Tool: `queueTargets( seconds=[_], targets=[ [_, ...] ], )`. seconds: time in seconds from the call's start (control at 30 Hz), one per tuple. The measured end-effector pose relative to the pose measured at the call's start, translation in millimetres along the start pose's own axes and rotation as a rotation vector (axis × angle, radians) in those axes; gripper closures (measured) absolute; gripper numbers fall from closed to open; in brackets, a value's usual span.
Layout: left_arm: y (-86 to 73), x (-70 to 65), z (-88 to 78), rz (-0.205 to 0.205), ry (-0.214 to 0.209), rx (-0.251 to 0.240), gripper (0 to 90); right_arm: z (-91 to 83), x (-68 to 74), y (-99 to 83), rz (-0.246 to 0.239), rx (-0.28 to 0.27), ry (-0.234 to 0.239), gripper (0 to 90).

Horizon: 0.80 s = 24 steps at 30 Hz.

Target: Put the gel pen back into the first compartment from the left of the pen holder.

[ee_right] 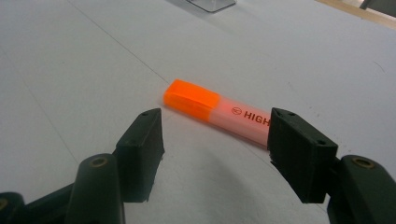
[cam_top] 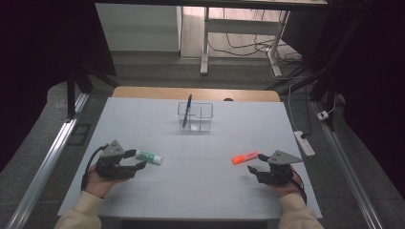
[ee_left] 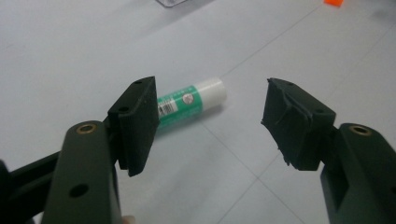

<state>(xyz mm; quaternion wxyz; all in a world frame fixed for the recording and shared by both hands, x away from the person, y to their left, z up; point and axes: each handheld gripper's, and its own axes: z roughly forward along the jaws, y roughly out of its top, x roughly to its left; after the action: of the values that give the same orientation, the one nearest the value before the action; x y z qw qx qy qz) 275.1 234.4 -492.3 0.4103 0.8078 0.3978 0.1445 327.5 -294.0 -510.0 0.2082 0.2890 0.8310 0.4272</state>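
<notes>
Jaws gape on both grippers, left gripper off-centre from the glue stick, risking nudging it away.

A green-and-white glue stick with a barcode label and a highlighter with a bright orange cap and pale pink barrel bearing dark lettering lie on a white desk. Both grippers are black, the left gripper and right gripper topped by grey plates. A dark blue pen stands in a clear holder.
</notes>
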Motion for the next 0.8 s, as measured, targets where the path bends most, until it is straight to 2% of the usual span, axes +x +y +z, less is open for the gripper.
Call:
queueTargets(
  seconds=[0.33,0.43,0.67,0.8],
  targets=[
    [-5.1,-1.7,-1.8,-0.007,0.006,0.008,32.4,-1.7,-1.8,2.1,-0.027,0.008,-0.003,33.5],
    [-5.3,-2.7,-1.4,0.004,0.004,0.014,31.7,-1.5,-2.6,3.4,-0.032,0.018,0.004,32.5],
    [-6.9,-0.2,-2.3,-0.004,0.007,0.013,30.0,-3.5,-4.4,12.0,-0.024,0.015,0.036,31.5],
    [-7.3,-0.8,-2.4,-0.004,0.009,0.014,28.4,-2.6,-4.2,19.2,-0.054,0.031,0.059,30.7]
  ],
)
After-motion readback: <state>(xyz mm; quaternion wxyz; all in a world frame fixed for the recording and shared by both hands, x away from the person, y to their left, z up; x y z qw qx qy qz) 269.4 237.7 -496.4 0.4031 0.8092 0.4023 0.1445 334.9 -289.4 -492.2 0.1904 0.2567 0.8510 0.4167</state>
